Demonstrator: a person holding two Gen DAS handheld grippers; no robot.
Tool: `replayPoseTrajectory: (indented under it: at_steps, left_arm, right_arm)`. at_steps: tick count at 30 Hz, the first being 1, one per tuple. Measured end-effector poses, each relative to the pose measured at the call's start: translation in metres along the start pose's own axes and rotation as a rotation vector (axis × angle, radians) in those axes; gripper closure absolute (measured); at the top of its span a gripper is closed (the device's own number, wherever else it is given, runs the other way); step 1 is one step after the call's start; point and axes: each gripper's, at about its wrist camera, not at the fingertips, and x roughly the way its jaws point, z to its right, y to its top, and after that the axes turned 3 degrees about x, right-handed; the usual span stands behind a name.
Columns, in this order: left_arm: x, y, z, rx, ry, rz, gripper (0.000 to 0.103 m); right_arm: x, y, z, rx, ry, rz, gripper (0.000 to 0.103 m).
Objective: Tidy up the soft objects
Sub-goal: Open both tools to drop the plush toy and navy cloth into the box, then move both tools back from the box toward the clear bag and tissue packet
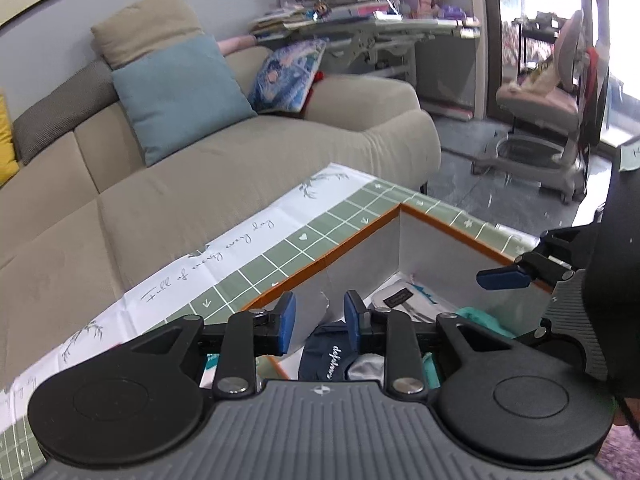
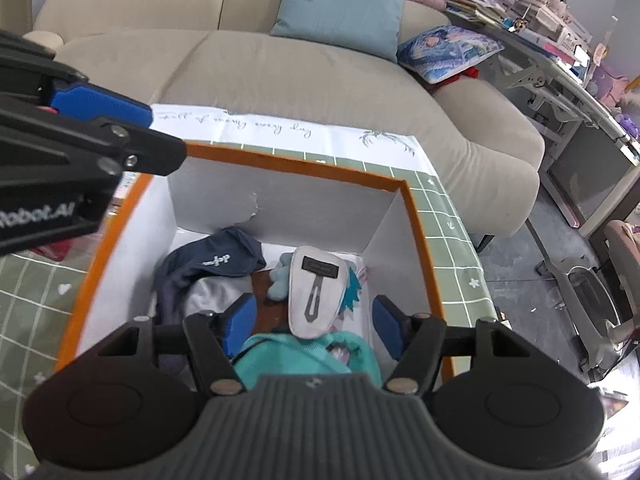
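Both pairs of tongs hang above an open cardboard box with an orange rim and white inner walls [image 2: 404, 216], which stands on a surface covered by a green-checked cloth with a white lettered border [image 1: 280, 248].

The left tongs [image 1: 319, 322] have their blue pads a little apart, with nothing between them; below the gap lies a dark navy fabric piece with white script lettering [image 1: 330, 356] at the bottom of the box. In the right wrist view the left tongs enter from the upper left, over the box's left rim.

The right tongs [image 2: 316, 326] are spread wider, and their pads press on nothing. Under and between them lies a teal fabric item [image 2: 304, 360], crumpled against the near wall of the box. Just beyond it a white padded pouch with a dark label and a grey strap mark [image 2: 316, 292] lies on top of the pile, touching the teal item. Beside it on the left sits a small pale-blue plush piece [image 2: 280, 280]. The navy fabric lies in the far left corner of the box, with a light grey cloth [image 2: 208, 296] beneath it.

Behind the surface stands a beige sofa [image 2: 280, 72] carrying a light blue square cushion [image 2: 344, 0] and a blue patterned pillow [image 2: 448, 52]. At the right is a cluttered grey desk [image 2: 560, 64].
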Motion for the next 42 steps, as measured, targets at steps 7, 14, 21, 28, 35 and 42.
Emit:
replayPoseTrajectory:
  at_steps: [7,14,21,28,35,42]
  left_arm:
    - [-0.056,-0.028,-0.006,-0.086,0.005,0.061,0.07]
    - [-0.099,-0.065,-0.008,-0.13,0.042,0.084,0.07]
    - [-0.128,-0.101,-0.014,-0.194,0.083,0.078,0.07]
    - [-0.147,-0.134,-0.019,-0.262,0.111,0.055,0.07]
    - [-0.161,-0.158,-0.024,-0.303,0.125,0.041,0.068]
    - [-0.17,-0.18,-0.034,-0.357,0.137,0.028,0.062]
  right_arm:
    - [-0.049,-0.019,-0.009,0.06,0.031,0.052,0.035]
    - [-0.091,-0.041,-0.023,0.115,0.047,0.091,0.035]
    - [-0.12,-0.064,-0.042,0.151,0.07,0.097,0.035]
    - [-0.139,-0.087,-0.068,0.16,0.081,0.114,0.035]
    - [-0.152,-0.096,-0.096,0.119,0.133,0.134,0.035]
    - [-0.153,-0.096,-0.122,0.057,0.178,0.13,0.035]
